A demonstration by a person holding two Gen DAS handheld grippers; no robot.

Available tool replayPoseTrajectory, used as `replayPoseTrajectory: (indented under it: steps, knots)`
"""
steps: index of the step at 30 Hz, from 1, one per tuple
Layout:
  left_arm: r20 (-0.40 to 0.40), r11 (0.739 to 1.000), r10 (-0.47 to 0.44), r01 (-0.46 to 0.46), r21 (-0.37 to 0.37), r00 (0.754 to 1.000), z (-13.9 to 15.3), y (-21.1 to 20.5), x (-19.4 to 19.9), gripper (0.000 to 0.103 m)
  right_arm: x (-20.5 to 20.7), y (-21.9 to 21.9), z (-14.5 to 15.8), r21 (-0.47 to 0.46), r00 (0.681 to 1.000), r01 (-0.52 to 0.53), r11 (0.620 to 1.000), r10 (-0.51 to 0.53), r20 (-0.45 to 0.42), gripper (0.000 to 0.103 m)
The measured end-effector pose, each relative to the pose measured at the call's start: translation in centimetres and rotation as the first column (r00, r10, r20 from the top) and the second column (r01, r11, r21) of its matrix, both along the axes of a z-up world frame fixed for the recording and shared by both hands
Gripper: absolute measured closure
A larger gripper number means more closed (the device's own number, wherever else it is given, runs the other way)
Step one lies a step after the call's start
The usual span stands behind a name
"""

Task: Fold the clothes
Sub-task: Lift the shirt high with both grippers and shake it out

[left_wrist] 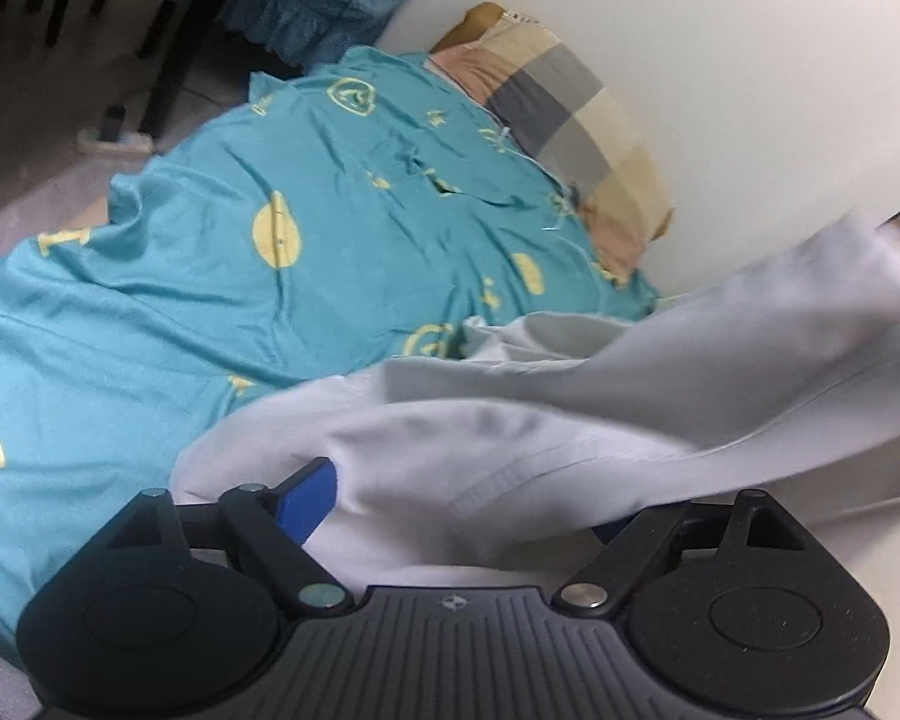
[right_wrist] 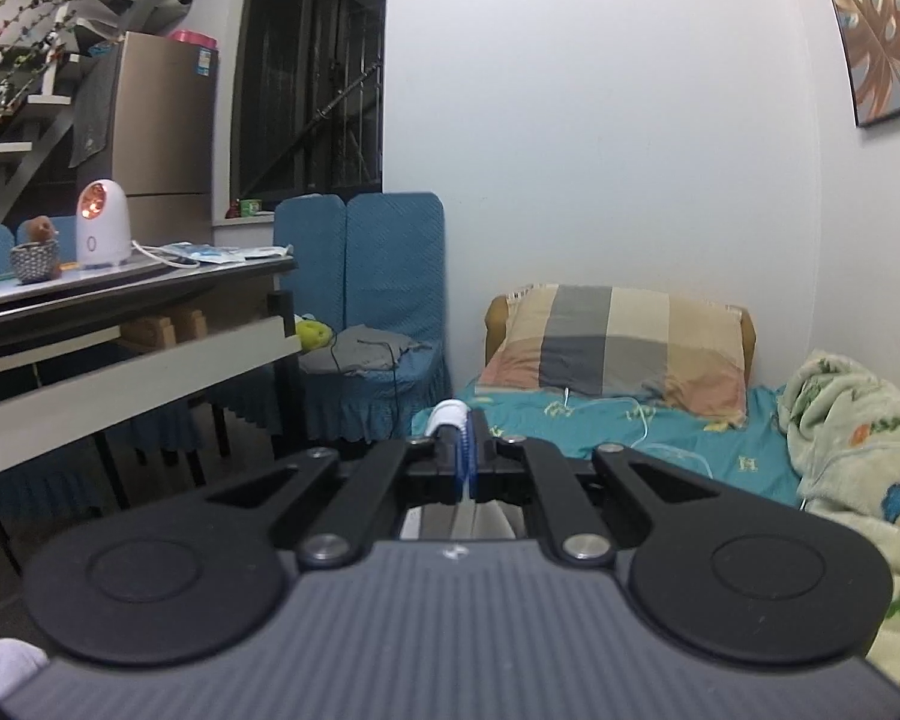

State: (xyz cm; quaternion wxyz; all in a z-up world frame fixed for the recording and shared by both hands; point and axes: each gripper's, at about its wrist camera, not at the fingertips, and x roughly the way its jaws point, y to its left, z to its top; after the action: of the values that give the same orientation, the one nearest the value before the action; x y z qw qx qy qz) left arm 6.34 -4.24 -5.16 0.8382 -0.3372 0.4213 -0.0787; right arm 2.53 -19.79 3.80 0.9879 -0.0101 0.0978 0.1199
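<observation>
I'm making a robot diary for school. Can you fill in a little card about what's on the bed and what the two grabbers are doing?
Place: bed with teal patterned sheet
Pillow: checked pillow at the head, by the white wall
Blanket: cream fleece blanket, bunched on the right
Garment: white garment, loose and draped across the left gripper
Left gripper: jaws wide, pressing nothing
Right gripper: shut on white cloth
Folding: not finished

White garment [left_wrist: 510,420] — motion-blurred, edge-cropped

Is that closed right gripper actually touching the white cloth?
Touching. The right wrist view shows the right gripper shut on a fold of white cloth bulging from its tips.
</observation>
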Motion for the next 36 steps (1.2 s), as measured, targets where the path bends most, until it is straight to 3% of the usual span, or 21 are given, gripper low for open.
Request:
replayPoseTrajectory:
  steps: [4, 6, 7, 8, 10, 12, 14, 17, 20, 22, 28, 32, 36]
  knots:
    - [-0.07, 0.999, 0.021, -0.017, 0.049, 0.997, -2.1, -0.2, 0.1, 0.028, -1.1, -0.1, 1.3, 0.012, 0.997, 0.021, 1.0, -0.021, 0.07, 0.098]
    - [-0.06, 0.998, 0.033, -0.03, 0.048, 0.998, -2.3, 1.1, -0.5, 0.029, -1.5, -0.4, 2.0, 0.025, 0.994, 0.043, 0.999, -0.046, 0.101, 0.098]
    - [-0.055, 0.998, 0.04, -0.037, 0.048, 0.998, -2.3, 1.7, -0.8, 0.034, -1.6, -0.7, 2.2, 0.033, 0.992, 0.06, 0.998, -0.063, 0.11, 0.098]
    - [-0.026, 0.998, 0.042, -0.041, 0.05, 0.999, -1.4, 2.4, -1.3, 0.039, -1.6, -1.0, 2.4, 0.041, 0.989, 0.076, 0.996, -0.081, 0.12, 0.098]
    - [0.032, 0.997, 0.047, -0.048, 0.055, 0.998, 0.5, 3.8, -2.2, 0.068, -1.6, -1.6, 2.7, 0.063, 0.985, 0.11, 0.992, -0.118, 0.13, 0.098]
    - [0.124, 0.995, 0.054, -0.064, 0.076, 0.991, 3.7, 5.1, -2.8, 0.089, -1.8, -2.4, 3.2, 0.092, 0.979, 0.141, 0.986, -0.153, 0.137, 0.098]
    - [0.237, 0.991, 0.071, -0.096, 0.097, 0.969, 7.9, 6.5, -3.4, 0.091, -2.0, -3.2, 4.0, 0.116, 0.969, 0.173, 0.978, -0.19, 0.16, 0.098]
    - [0.415, 0.989, 0.047, -0.101, 0.111, 0.909, 15.2, 7.8, -4.0, 0.092, -2.9, -4.5, 6.5, 0.154, 0.948, 0.2, 0.968, -0.231, 0.219, 0.098]
    - [0.582, 0.985, 0.002, -0.102, 0.14, 0.813, 22.9, 8.5, -4.7, 0.092, -3.8, -5.3, 10.3, 0.164, 0.921, 0.206, 0.965, -0.248, 0.301, 0.098]
    - [0.652, 0.985, -0.036, -0.082, 0.151, 0.758, 27.8, 8.6, -5.2, 0.092, -4.6, -5.5, 13.2, 0.168, 0.9, 0.206, 0.964, -0.255, 0.355, 0.098]
    - [0.789, 0.978, -0.108, -0.079, 0.194, 0.605, 39.3, 8.5, -8.8, 0.092, -8.4, -6.2, 20.8, 0.206, 0.86, 0.173, 0.963, -0.249, 0.445, 0.098]
    - [0.832, 0.968, -0.152, -0.089, 0.234, 0.533, 44.6, 8.0, -13.2, 0.092, -12.5, -6.4, 23.6, 0.212, 0.832, 0.156, 0.965, -0.244, 0.498, 0.098]
    - [0.857, 0.962, -0.181, -0.093, 0.256, 0.482, 48.0, 7.3, -19.3, 0.092, -17.0, -6.5, 25.3, 0.217, 0.804, 0.134, 0.967, -0.234, 0.546, 0.098]
